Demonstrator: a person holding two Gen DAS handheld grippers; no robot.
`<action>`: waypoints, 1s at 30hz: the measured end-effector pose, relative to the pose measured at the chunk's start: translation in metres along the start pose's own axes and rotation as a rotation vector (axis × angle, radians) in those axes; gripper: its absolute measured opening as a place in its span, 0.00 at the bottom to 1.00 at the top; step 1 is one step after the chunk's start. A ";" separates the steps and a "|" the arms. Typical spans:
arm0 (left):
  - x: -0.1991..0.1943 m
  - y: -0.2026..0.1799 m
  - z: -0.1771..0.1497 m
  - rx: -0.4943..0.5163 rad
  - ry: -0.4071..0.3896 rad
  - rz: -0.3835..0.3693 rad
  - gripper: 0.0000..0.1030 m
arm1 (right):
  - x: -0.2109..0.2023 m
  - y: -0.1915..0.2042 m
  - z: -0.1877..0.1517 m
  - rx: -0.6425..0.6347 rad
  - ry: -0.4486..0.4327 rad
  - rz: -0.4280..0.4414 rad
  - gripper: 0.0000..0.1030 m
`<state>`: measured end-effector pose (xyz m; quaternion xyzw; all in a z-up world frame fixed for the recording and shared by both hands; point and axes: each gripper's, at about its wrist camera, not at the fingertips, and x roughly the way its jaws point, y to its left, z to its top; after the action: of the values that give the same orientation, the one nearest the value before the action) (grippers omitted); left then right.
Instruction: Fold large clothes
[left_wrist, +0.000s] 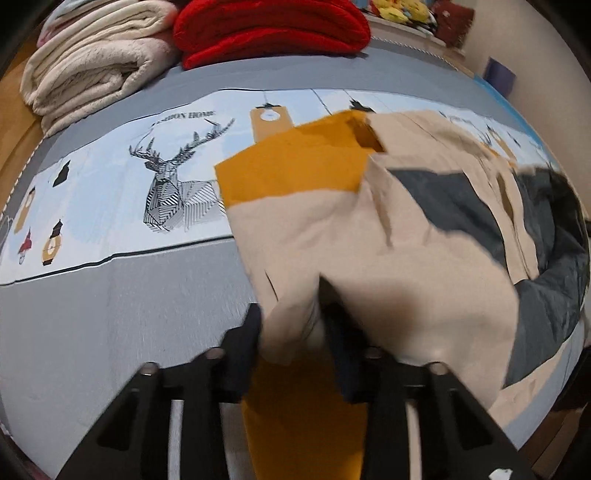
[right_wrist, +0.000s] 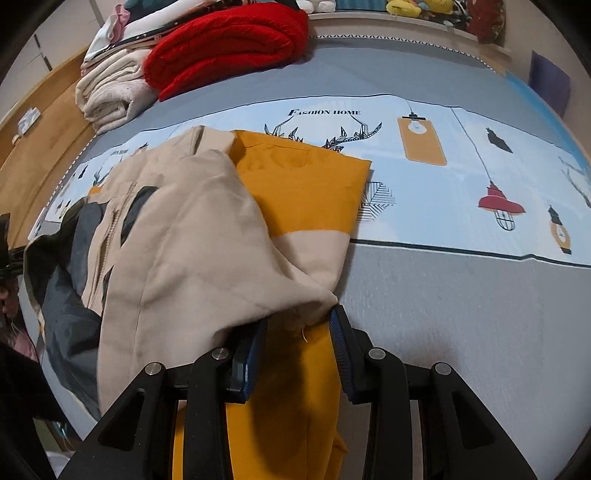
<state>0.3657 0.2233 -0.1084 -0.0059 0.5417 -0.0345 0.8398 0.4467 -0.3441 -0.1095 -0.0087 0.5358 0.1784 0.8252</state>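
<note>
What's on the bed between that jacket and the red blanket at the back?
Nothing: bare bedsheet lies between jacket and red blanket, clearest in the right wrist view.

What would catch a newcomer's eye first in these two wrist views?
The beige, mustard and dark grey jacket sprawls over the middle of the bed, a bunch of its fabric between the fingers of both the left gripper and the right gripper. Behind it, the bedspread shows a geometric deer and hanging lamps. At the far edge, a bright red blanket sits beside a cream one.
</note>
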 end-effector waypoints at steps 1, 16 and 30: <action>0.002 0.004 0.003 -0.019 -0.004 -0.010 0.15 | 0.003 -0.001 0.003 0.005 -0.001 0.006 0.36; 0.010 0.080 0.012 -0.529 -0.006 -0.221 0.18 | 0.007 -0.056 0.028 0.362 -0.089 0.018 0.09; 0.006 0.041 0.029 -0.306 -0.065 -0.082 0.45 | 0.035 -0.030 0.027 0.246 0.017 0.076 0.44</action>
<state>0.3963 0.2627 -0.1041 -0.1569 0.5123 0.0143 0.8442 0.4921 -0.3570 -0.1343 0.1114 0.5605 0.1422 0.8082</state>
